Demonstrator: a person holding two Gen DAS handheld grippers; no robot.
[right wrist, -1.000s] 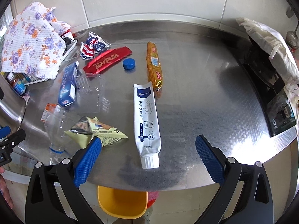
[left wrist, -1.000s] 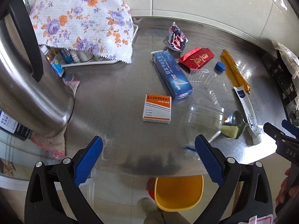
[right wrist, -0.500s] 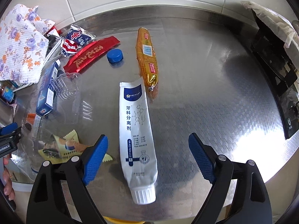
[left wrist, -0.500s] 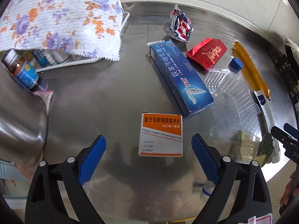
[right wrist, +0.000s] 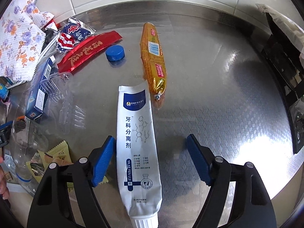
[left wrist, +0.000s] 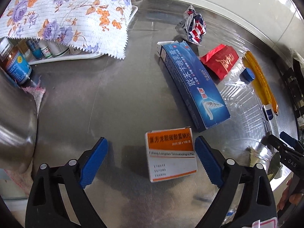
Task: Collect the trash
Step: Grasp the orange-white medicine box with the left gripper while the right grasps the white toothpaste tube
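Trash lies across a round steel table (left wrist: pixel 117 98). My left gripper (left wrist: pixel 151 162) is open, low over the table, with an orange-and-white pill box (left wrist: pixel 171 156) between its fingers, close to the right one. Beyond lie a blue carton (left wrist: pixel 193 89), a red wrapper (left wrist: pixel 221 60) and a striped snack wrapper (left wrist: pixel 195 27). My right gripper (right wrist: pixel 151 161) is open around a white toothpaste tube (right wrist: pixel 137 142), whose body lies near the left finger. A yellow sausage pack (right wrist: pixel 153 57), a blue cap (right wrist: pixel 115 52) and a red wrapper (right wrist: pixel 85 52) lie further back.
A floral cloth (left wrist: pixel 66 17) covers a white tray with small bottles at the back left. A steel pot (left wrist: pixel 15 125) stands at the left. A clear plastic tray (right wrist: pixel 57 95), a clear bottle (right wrist: pixel 24 152) and a yellow-green sachet (right wrist: pixel 57 155) lie left of the tube. Black items (right wrist: pixel 281 60) sit at the right edge.
Both grippers have moved forward and down over the table. The pill box now sits between the left fingers, and the toothpaste tube between the right fingers. Both stay open.
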